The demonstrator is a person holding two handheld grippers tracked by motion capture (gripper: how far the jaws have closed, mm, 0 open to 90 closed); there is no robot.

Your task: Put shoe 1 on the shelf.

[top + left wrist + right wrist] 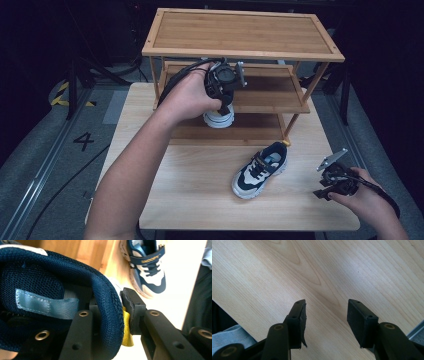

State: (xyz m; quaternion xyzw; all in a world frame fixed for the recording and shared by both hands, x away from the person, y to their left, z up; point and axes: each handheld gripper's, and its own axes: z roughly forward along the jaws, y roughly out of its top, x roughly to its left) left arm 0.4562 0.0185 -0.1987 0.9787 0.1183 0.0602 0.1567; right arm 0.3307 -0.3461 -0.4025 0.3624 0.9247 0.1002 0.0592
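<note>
L claw [223, 102] clenched on navy shoe's [218, 118] heel collar, placing it on rack's [260, 102] bottom shelf; next release, then shoe #2 [260, 170] at 5 o'clock; R claw [327, 187] released.

The high view hangs above the person's side and looks forward and down, taking in the whole pale wooden table [200, 200] and the three-tier bamboo shelf rack [240, 35] at the top of the frame. The left gripper view rides its tongs [110, 310], pressed very near a navy mesh shoe collar [62, 277]. Its upper right catches the navy and white sneaker [147, 267], which the high view shows at lower centre [260, 170]. The right gripper view looks closely down onto bare tabletop [324, 270], between its tongs [325, 315].
</note>
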